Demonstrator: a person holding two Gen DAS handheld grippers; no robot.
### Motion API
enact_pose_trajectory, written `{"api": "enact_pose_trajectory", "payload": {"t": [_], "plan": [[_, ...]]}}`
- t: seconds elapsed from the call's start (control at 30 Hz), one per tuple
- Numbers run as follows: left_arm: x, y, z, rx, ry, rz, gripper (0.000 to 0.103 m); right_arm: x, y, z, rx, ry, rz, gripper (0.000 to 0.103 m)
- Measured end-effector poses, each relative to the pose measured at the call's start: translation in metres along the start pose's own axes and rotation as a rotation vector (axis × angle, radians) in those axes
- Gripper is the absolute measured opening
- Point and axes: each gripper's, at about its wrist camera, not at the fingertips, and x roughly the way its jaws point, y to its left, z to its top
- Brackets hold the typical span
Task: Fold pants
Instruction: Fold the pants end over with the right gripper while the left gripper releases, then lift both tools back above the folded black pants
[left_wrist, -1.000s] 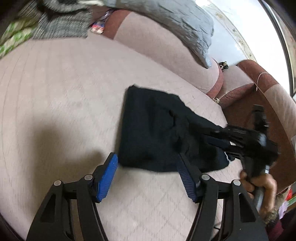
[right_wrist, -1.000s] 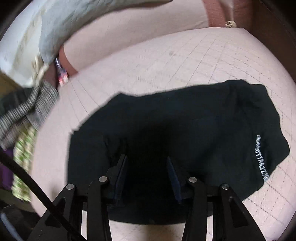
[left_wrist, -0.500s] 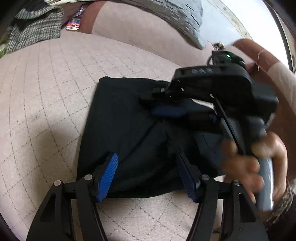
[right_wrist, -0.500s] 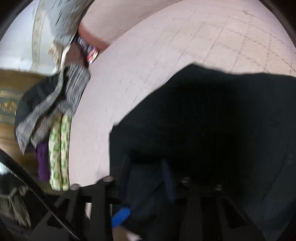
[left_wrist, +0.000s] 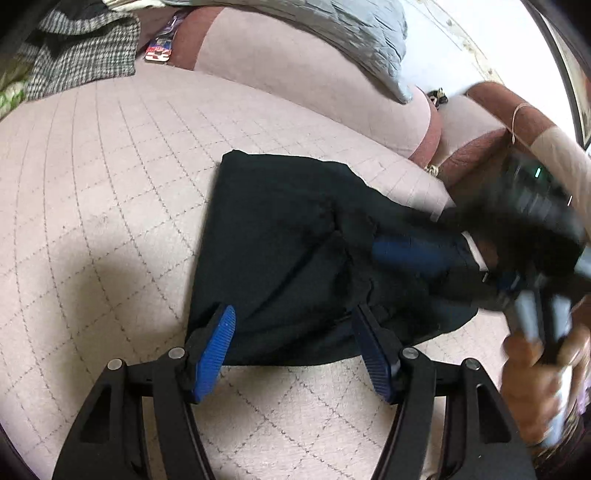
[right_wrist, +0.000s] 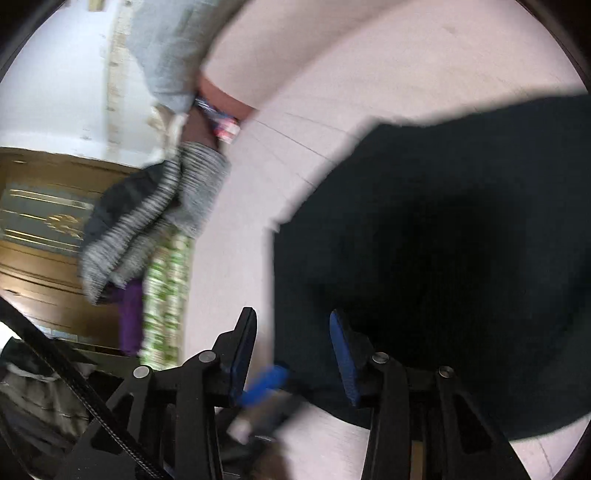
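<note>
Black folded pants (left_wrist: 295, 251) lie on the sofa (left_wrist: 110, 166), both tongs (left_wrist: 295, 343) (right_wrist: 291, 347) apart

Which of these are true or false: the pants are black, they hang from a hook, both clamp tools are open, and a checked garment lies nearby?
1. The pants are black. True.
2. The pants hang from a hook. False: they lie folded on the pale quilted sofa seat.
3. Both tools are open. True: the left gripper and the right gripper each show a gap between the blue pads, with nothing clamped.
4. A checked garment lies nearby. True: it sits at the seat's far corner.
5. The grey pillow lies on the pants. False: it leans on the backrest.
</note>
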Motion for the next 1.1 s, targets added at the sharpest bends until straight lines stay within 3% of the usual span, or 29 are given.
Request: {"api": "enact_pose_trajectory", "payload": {"t": [0.03,0.1,0.2,0.3,0.4,0.47,0.53,0.7,0.8,0.97,1.1], "plan": [[-0.001,0.0,0.0,0.003,0.006,-0.001,0.065,0.001,-0.011,-0.007,0.007,-0.001,-0.056,0.036],[-0.008,0.001,0.001,-0.007,0.017,-0.015,0.065,-0.011,-0.03,-0.019,0.045,-0.04,-0.054,0.03],[-0.024,0.005,0.004,-0.014,-0.01,-0.046,0.065,-0.038,-0.034,-0.031,0.082,-0.13,-0.113,0.04],[-0.02,0.014,0.004,-0.047,-0.008,0.013,0.066,-0.056,-0.029,-0.04,0.091,-0.161,-0.034,0.043],[0.001,0.022,0.0,-0.046,0.079,0.078,0.069,-0.042,-0.02,-0.047,0.05,-0.13,-0.039,0.071],[-0.008,0.015,0.002,-0.024,0.07,0.092,0.069,-0.027,-0.023,-0.048,0.029,-0.089,-0.116,0.063],[-0.026,0.007,0.002,-0.018,0.069,0.072,0.069,-0.036,-0.014,-0.053,-0.007,-0.127,-0.142,0.059],[-0.081,-0.036,-0.005,0.169,-0.067,0.178,0.073,-0.081,-0.001,-0.082,-0.062,-0.246,-0.208,0.06],[-0.104,-0.061,-0.011,0.225,-0.138,0.17,0.081,-0.106,-0.008,-0.107,-0.056,-0.309,-0.271,0.06],[-0.105,-0.101,-0.018,0.324,-0.118,0.136,0.081,-0.149,-0.034,-0.139,-0.06,-0.405,-0.37,0.062],[-0.095,-0.125,-0.023,0.396,-0.105,0.152,0.081,-0.169,-0.043,-0.152,-0.074,-0.483,-0.425,0.071]]}}
